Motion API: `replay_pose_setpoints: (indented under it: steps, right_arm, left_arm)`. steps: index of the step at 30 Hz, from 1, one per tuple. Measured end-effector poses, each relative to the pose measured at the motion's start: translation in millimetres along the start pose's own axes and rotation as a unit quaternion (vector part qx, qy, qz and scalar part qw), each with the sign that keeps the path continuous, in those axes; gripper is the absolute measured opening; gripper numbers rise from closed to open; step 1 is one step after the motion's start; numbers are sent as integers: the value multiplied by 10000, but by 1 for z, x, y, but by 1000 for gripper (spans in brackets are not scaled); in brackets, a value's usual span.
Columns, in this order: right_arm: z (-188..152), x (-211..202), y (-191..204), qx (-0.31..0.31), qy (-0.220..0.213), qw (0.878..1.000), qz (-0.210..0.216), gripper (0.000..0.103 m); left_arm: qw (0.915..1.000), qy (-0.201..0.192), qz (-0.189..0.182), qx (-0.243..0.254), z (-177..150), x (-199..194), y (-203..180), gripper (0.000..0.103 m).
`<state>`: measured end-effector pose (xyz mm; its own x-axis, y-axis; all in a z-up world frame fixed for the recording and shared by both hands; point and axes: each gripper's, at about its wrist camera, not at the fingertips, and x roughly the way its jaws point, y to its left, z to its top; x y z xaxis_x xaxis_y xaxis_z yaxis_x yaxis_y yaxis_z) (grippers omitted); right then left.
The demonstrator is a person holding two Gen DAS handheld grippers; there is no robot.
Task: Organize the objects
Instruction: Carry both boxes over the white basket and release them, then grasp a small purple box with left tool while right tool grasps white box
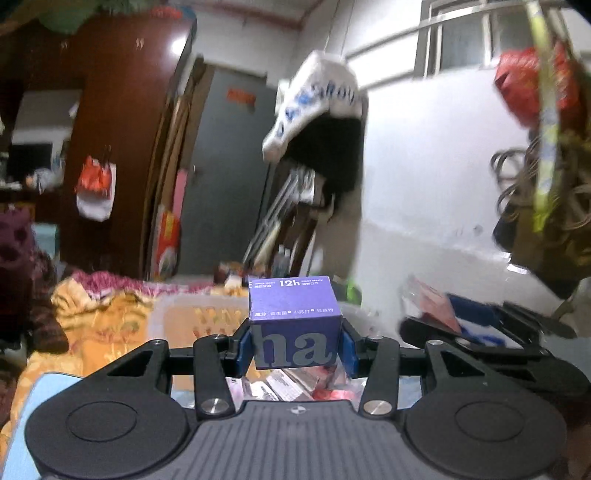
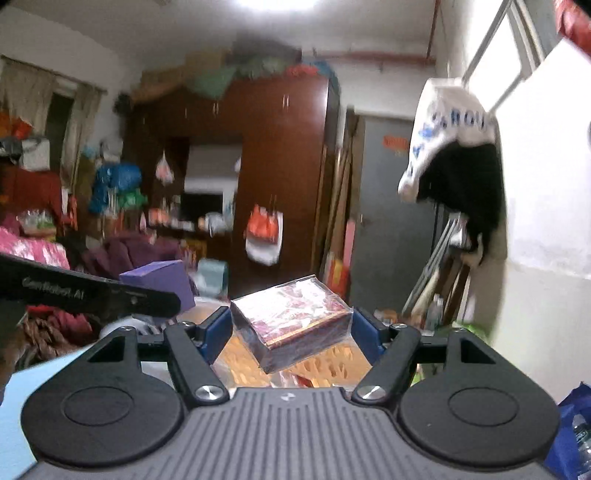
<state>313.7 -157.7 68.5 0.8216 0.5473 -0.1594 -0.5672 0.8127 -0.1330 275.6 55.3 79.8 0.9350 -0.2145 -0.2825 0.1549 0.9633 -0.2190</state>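
The left gripper (image 1: pixel 297 345) is held nearly level, tipped slightly down, its blue pads pressed on both sides of a purple box (image 1: pixel 295 325) that is carried in the air above a clear bin (image 1: pixel 173 317). The right gripper (image 2: pixel 290 332) is held just as level beside it, jaws set wider and clamped on a wrapped red box (image 2: pixel 291 325), tilted, over the clutter below. A white cap (image 1: pixel 317 103) is seen hanging ahead.

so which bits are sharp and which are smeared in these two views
Left wrist: the purple box between the pads is sharp; hanging hat and room smeared. Right wrist: the wrapped box is fairly clear, the room is blurred, and the ceiling light is blown out.
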Motion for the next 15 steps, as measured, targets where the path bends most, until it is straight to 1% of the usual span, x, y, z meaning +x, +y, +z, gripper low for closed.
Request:
replay_pose_setpoints:
  steps: [1,2,3,4,5,6,7,8,9,11,12,13,15]
  right_arm:
    - [1,10,-2,18,171,9998,28,75]
    - [2,16,-2,48,295,9996,-17,77]
    - [0,15,-2,76,322,9993,-165,80]
    - [-2,10,-1,124,310,9987,-382,92]
    - [-4,1,-2,205,242,9983,-495,103]
    - [-8,-14,-4,302,82,9984,-461,103]
    - [-13,-30,-7,406,-61,9986,-323,103]
    - [-19,-43,-9,516,-103,9983,-244,103]
    - [-28,-55,-11,662,-11,9974,-272,103]
    - [-48,-68,-16,883,299,9949,-388,103]
    - [-60,-70,-21,949,512,9936,-344,103]
    - [-74,-70,-23,1002,809,9913,-265,103]
    - [-96,-63,-27,1196,1434,9823,-126,103]
  left_arm:
    - [9999,105,-63,6,0,8,0,52]
    - [9998,190,-84,28,-2,16,0,63]
    - [9998,167,67,14,-4,20,0,76]
    - [9997,111,217,-25,-6,19,1,82]
    - [9996,34,256,-90,-9,15,3,86]
    - [9998,-78,159,-134,-12,6,7,87]
    - [9998,-124,57,-139,-14,-2,9,88]
    - [9998,-146,15,-135,-18,-12,11,89]
    - [9998,-163,35,-94,-22,-21,13,90]
    - [9995,-87,272,130,-37,-39,16,91]
    - [9986,9,451,260,-47,-45,19,92]
    - [9976,93,614,312,-54,-48,23,92]
    - [9953,299,882,277,-71,-50,34,92]
